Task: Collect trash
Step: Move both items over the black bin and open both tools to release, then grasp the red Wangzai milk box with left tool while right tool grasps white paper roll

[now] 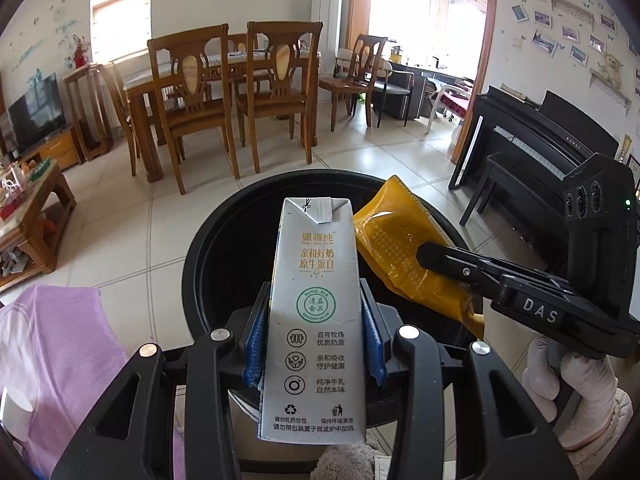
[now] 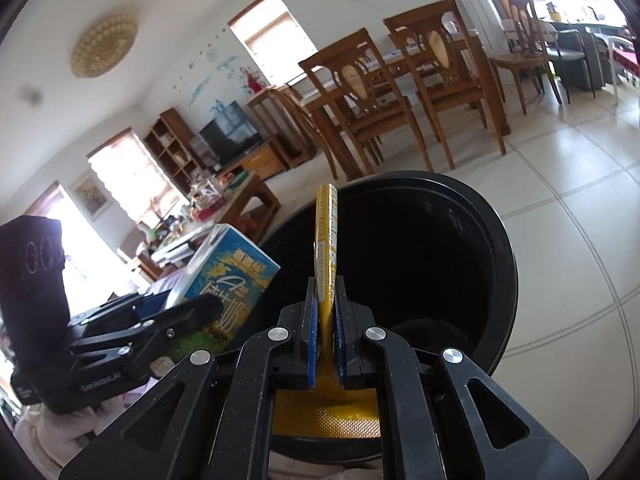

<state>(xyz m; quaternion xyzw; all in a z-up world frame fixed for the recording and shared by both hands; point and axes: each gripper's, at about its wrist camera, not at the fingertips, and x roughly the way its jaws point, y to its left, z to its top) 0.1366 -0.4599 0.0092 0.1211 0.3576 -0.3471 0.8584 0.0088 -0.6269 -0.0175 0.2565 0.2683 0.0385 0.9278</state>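
We stand on a pale tiled floor [image 1: 132, 224] with dining chairs [image 1: 192, 92] behind. Before us sits a round black bin [image 1: 224, 248]. Above its mouth, our left gripper [image 1: 316, 328] is clamped on a grey milk carton [image 1: 312, 280], and our right gripper [image 2: 327, 320] pinches a flat yellow pouch [image 2: 327, 232].

Left hand-held gripper [image 1: 316, 344] grips half-open, right hand-held gripper [image 2: 328, 320] is pinched nearly closed, both angled downward.
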